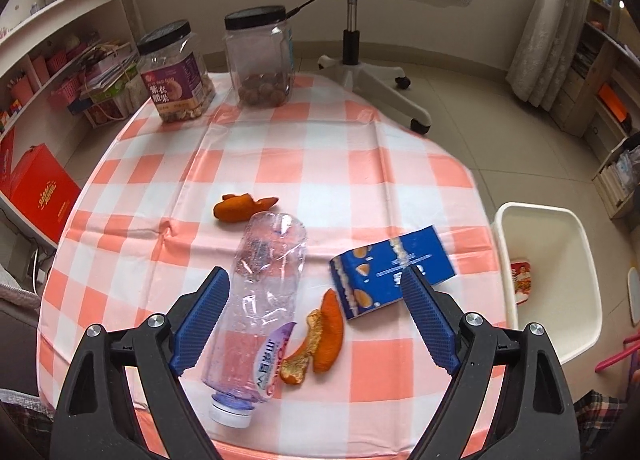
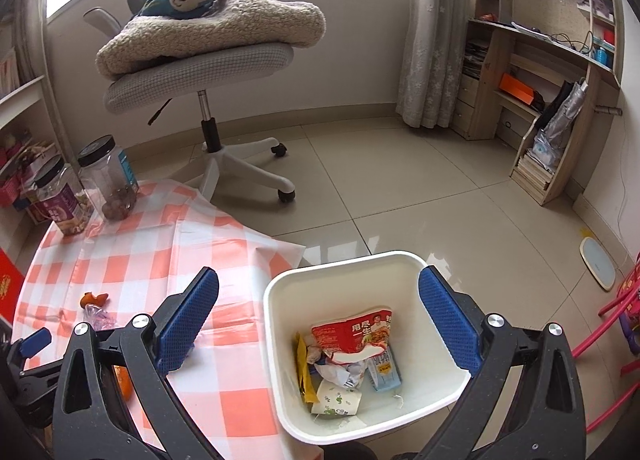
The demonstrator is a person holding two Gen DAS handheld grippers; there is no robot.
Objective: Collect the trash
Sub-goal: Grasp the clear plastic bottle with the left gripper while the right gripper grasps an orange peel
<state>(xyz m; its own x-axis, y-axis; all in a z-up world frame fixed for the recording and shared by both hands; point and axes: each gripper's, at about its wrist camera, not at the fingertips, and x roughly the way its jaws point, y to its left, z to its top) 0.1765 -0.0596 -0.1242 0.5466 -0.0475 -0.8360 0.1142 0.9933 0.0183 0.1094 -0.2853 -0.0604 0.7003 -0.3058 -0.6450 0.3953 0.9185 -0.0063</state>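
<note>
Over table | left gripper [image 1: 314,314] jaws wide, empty, straddling plastic bottle [image 1: 262,300]; right gripper [image 2: 320,316] jaws wide, empty, above bin [image 2: 436,392]

I see a tablecloth [image 1: 320,164] checked salmon-pink and white. Clear bottle [image 1: 264,284], lilac label, white cap. Orange peel [image 1: 326,334], pale inside. Blue carton [image 1: 390,274] with white print. White bin [image 2: 280,324]; red-and-white packet [image 2: 354,330] inside. My gripper pads [image 1: 202,318] are blue on black arms.

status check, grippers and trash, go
Left gripper open above crushed bottle. Right gripper open, empty, over bin. Orange peels, blue carton remain. Nothing in the way.
</note>
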